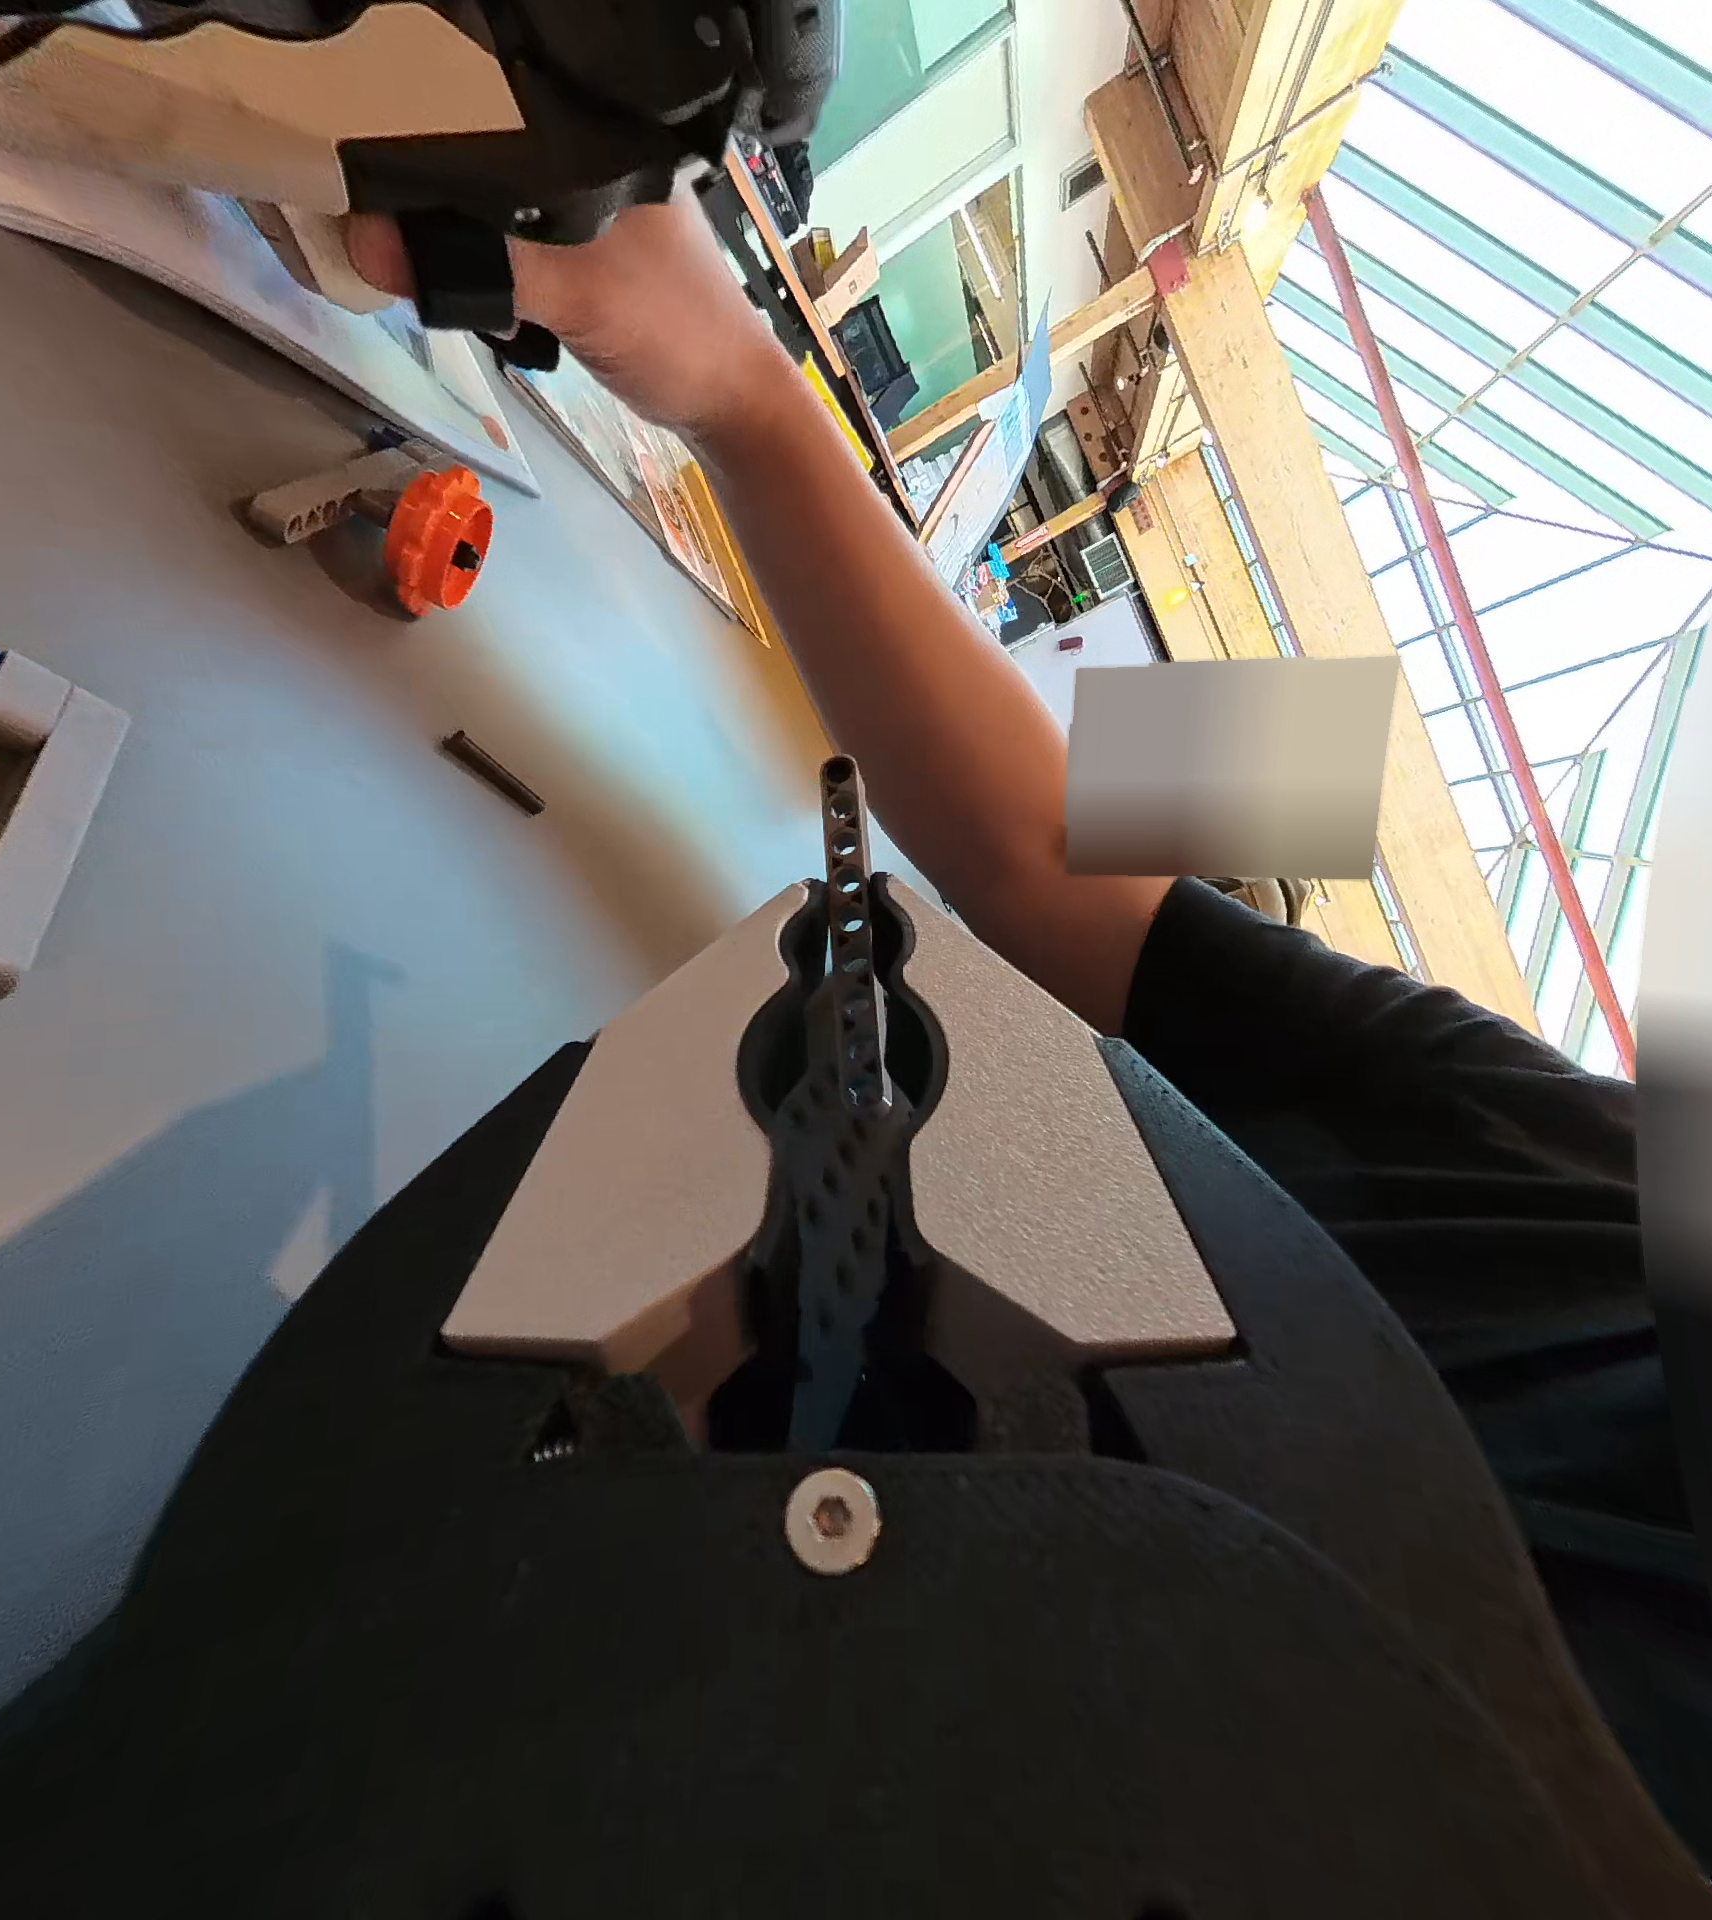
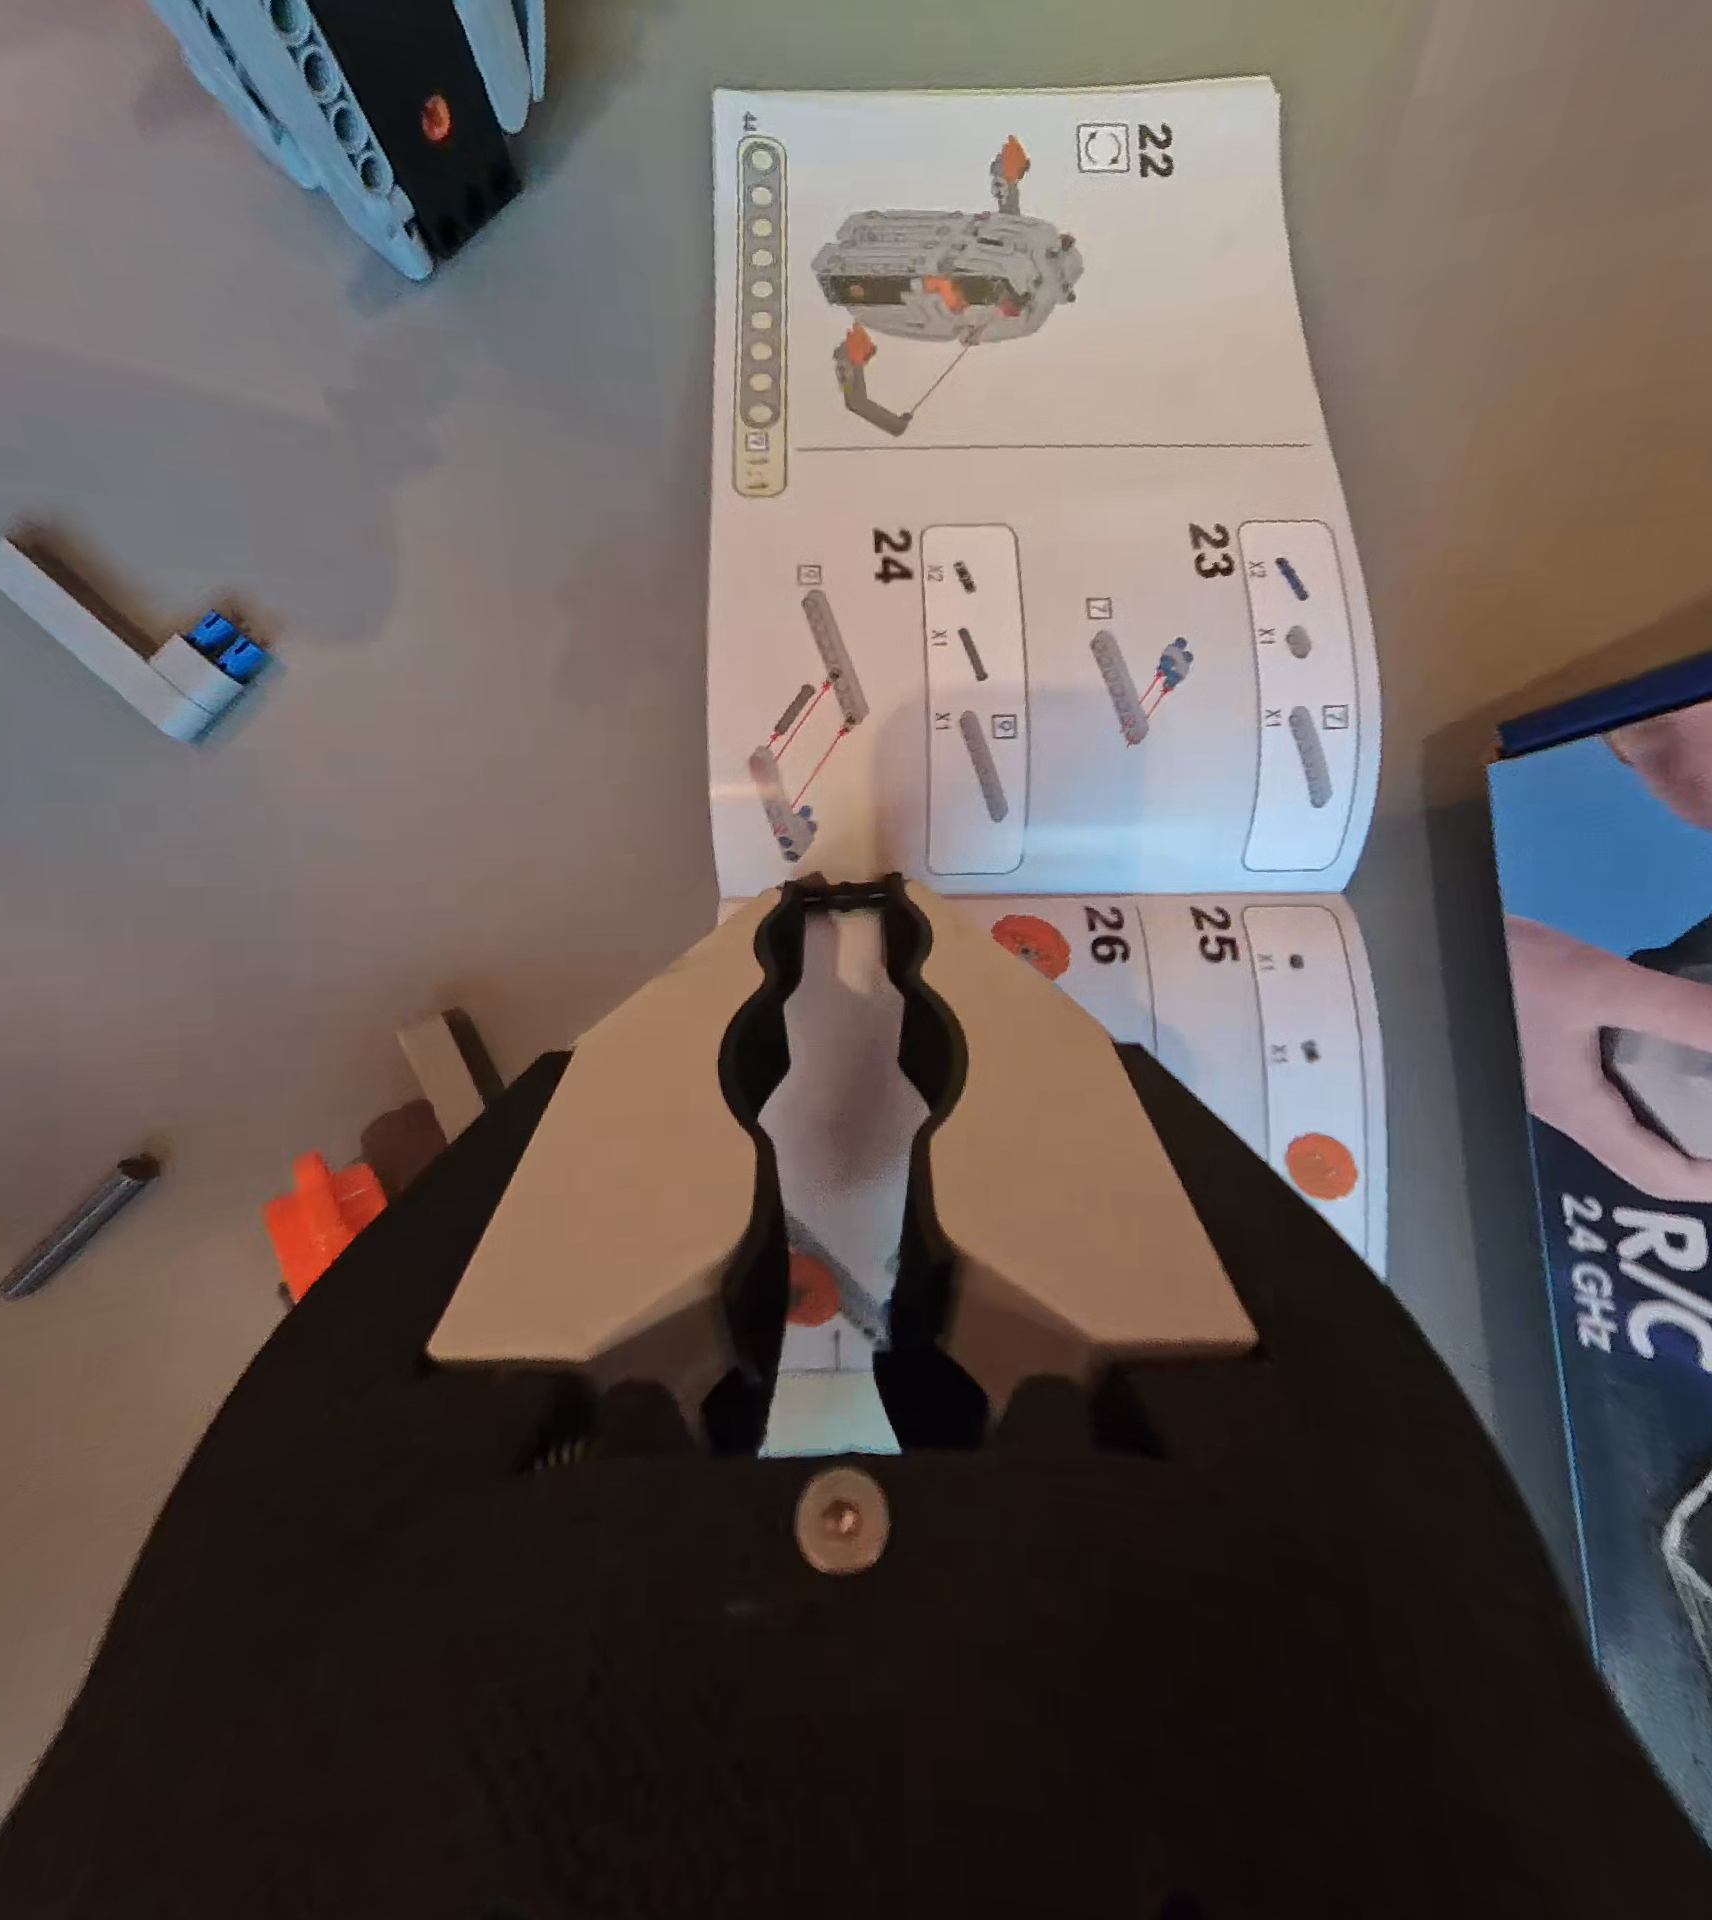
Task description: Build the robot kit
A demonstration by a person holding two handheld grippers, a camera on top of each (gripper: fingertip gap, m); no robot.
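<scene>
The left claw (image 1: 847,914) is clamped on a thin dark beam (image 1: 847,904), a flat plastic strip pierced by a row of round holes; its long axis runs straight out along the fingers, its free end sticking past the tips, lifted above the grey desk (image 1: 239,935). The fingers (image 1: 686,1122) are matte beige blocks with scalloped black inner edges, set in a grainy black body. The right claw (image 2: 844,896) hangs over an open booklet (image 2: 1018,499) of white glossy pages, its fingers a little apart, with a small thin black piece (image 2: 844,900) spanning the tips; whether it is gripped I cannot tell. In the left view, a bare forearm (image 1: 883,665) stretches up across the desk, the hand (image 1: 623,301) wrapped round the right tool. On the desk lie an orange toothed gear (image 1: 438,538) on a grey beam, a short dark axle (image 1: 493,772), a grey L-shaped piece with blue pins (image 2: 226,642), and a blue box (image 2: 1662,1143).
</scene>
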